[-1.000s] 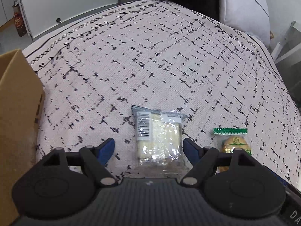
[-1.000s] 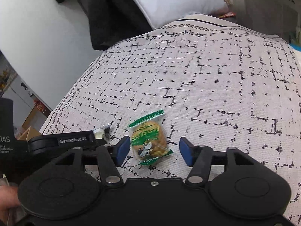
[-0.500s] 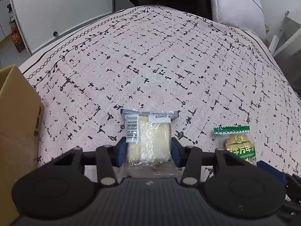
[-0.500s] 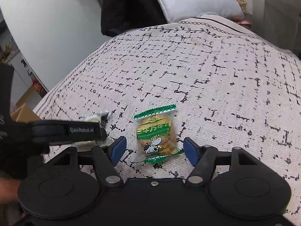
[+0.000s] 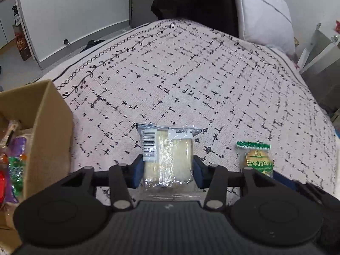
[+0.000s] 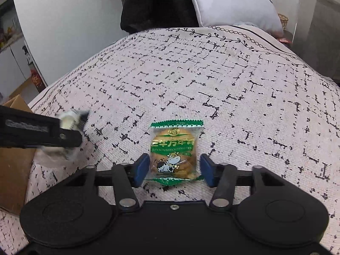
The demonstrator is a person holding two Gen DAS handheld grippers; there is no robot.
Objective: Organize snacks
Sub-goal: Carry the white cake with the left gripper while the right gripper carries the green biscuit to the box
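Gripping with the left tongs (image 5: pixel 167 167) a clear pack of pale wafers (image 5: pixel 167 155), blue pads pressed flat on both long sides after just closing in on it. Barcode label up, far end sticking out past the pads over the patterned cloth (image 5: pixel 191 74). Seen from the right wrist as a blurred pale bundle at the tip of the black arm, off to the left.

Pinching with the right tongs (image 6: pixel 173 169) a green-edged cookie packet (image 6: pixel 173 150) printed with a cartoon cow, the jaws having just narrowed and now up against the wrapper's side edges. Lying flat on the cloth, crimped top edge pointing away from the camera. In the left wrist view, just right of the wafer pack, a little apart from it.

At the left edge of the cloth, an open cardboard box (image 5: pixel 48 127) with bright wrappers (image 5: pixel 14 161) in red, green, orange and purple inside. Near the left tongs, well apart from the cookie packet.

At the far end, a pale pillow (image 5: pixel 263 10) beside something dark.
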